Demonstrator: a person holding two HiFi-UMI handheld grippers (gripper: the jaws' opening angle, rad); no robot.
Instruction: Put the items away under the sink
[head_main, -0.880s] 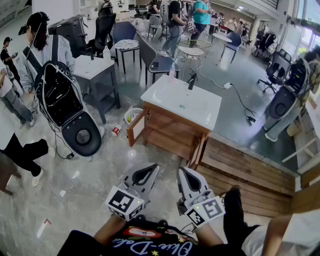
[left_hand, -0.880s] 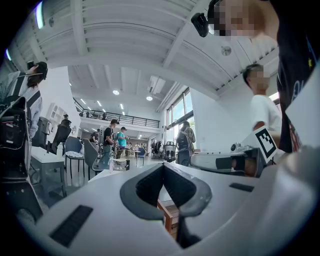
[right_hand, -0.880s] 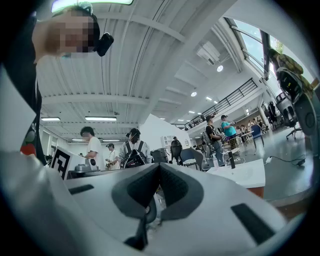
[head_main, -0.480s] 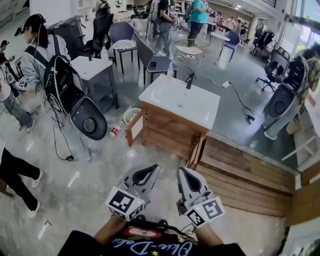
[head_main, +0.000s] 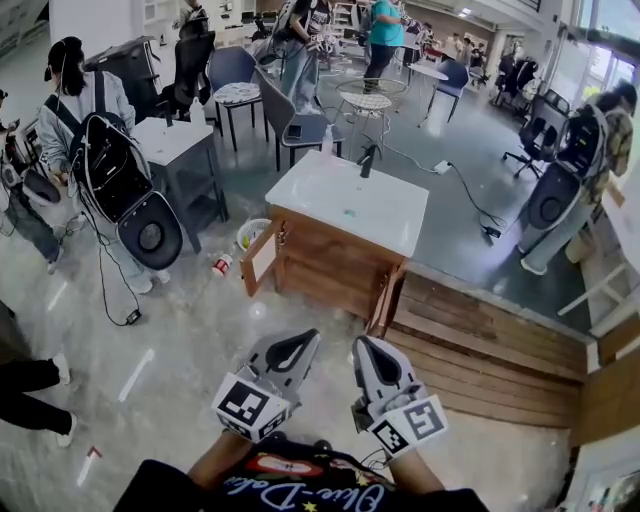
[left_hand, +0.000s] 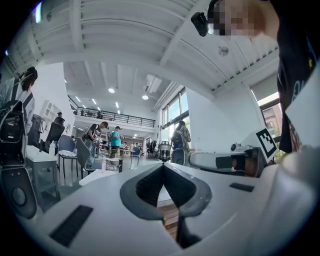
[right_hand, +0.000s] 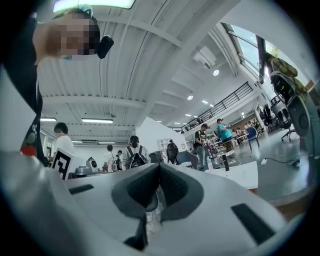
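A busy open hall with a pale polished floor (head_main: 190, 340) fills the head view, and wooden decking (head_main: 480, 345) lies at three o'clock. The sink cabinet (head_main: 335, 262), with a white top and a black faucet (head_main: 368, 160), stands at twelve o'clock, well apart from both grippers. Over the last second it has drifted a little toward ten o'clock in the frame without growing. The person with a backpack (head_main: 100, 150) at ten o'clock has stepped aside. The approach looks barely begun.

The cabinet door (head_main: 262, 258) hangs open. A white basket (head_main: 250, 233) and a small can-like item (head_main: 221, 264) sit on the floor at the cabinet's nine o'clock, untouched. The left gripper (head_main: 298, 345) and right gripper (head_main: 366, 346) hang side by side at six o'clock, where they were before.

In the left gripper view the jaws meet at the tip with nothing between them. White ceiling beams run overhead, and people stand at tables toward nine o'clock.

In the right gripper view the jaws are likewise closed and empty. The cabinet's white top shows at three o'clock, with more people behind.
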